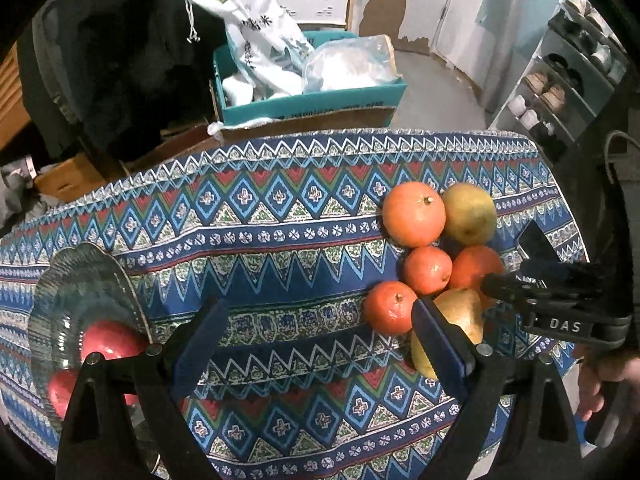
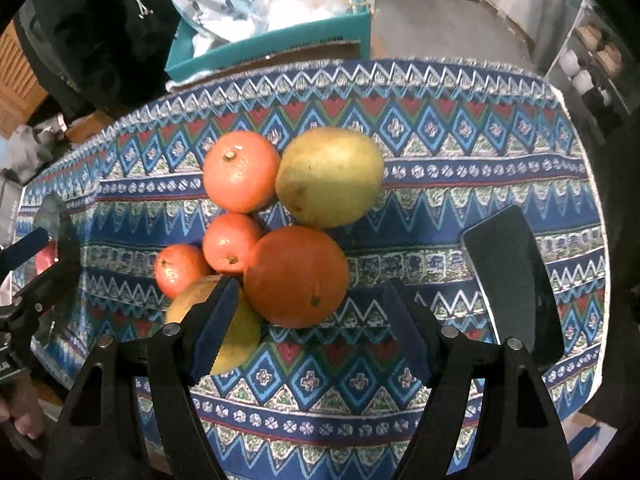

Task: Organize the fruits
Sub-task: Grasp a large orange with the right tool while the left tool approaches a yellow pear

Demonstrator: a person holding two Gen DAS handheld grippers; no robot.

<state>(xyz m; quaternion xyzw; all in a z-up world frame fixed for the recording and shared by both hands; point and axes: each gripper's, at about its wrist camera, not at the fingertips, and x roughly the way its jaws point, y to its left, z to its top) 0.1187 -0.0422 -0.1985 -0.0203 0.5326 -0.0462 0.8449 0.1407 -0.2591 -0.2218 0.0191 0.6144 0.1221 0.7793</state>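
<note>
Several fruits lie heaped on the patterned tablecloth (image 1: 280, 240): a big orange (image 2: 296, 276), a paler orange (image 2: 240, 170), two small mandarins (image 2: 230, 242), a round green pear (image 2: 330, 176) and a yellow pear (image 2: 236, 340). My right gripper (image 2: 312, 320) is open just above the heap. The big orange sits at its fingertips and the yellow pear is partly hidden behind its left finger. My left gripper (image 1: 320, 340) is open over bare cloth, between the heap (image 1: 428, 270) and a glass bowl (image 1: 80, 280) that holds two red apples (image 1: 112, 340). The right gripper (image 1: 520, 268) also shows beside the heap.
A black flat slab (image 2: 516, 280) lies on the cloth to the right of the fruit. Behind the table's far edge stands a teal box (image 1: 308, 100) full of white bags. A shoe rack (image 1: 560, 80) is at the far right, with a hand (image 1: 608, 384) at the frame's edge.
</note>
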